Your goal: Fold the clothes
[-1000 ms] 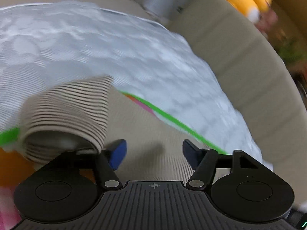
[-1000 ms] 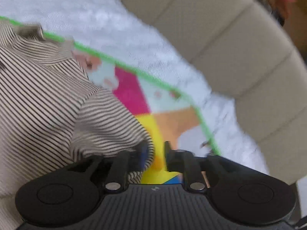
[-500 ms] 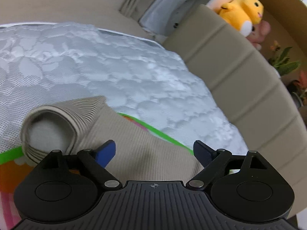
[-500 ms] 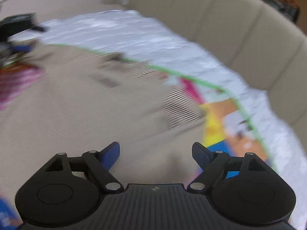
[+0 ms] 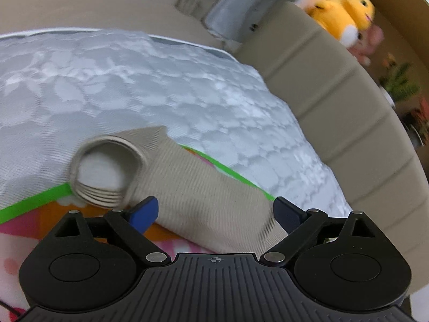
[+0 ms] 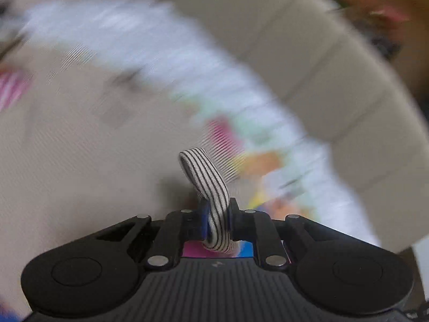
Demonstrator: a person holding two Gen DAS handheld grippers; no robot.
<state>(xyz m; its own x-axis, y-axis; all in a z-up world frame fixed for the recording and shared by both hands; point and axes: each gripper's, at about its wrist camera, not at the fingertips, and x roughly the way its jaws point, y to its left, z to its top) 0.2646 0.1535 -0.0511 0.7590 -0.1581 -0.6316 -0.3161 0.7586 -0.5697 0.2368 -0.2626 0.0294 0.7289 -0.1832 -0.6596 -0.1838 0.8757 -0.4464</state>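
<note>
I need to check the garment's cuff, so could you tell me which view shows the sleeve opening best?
The left wrist view: the striped sleeve lies between the open left gripper, its cuff gaping round. The right wrist view is blurred, showing only a pinched fold.

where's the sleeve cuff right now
In the left wrist view, the cuff lies left of centre, open end toward the camera, on the mat's green edge, just beyond the open left gripper's left finger.

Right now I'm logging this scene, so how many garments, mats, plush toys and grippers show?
Striped garment: 1
Colourful mat: 1
Plush toys: 2, yellow and pink
Grippers: 2, left gripper and right gripper
Total: 6
</note>
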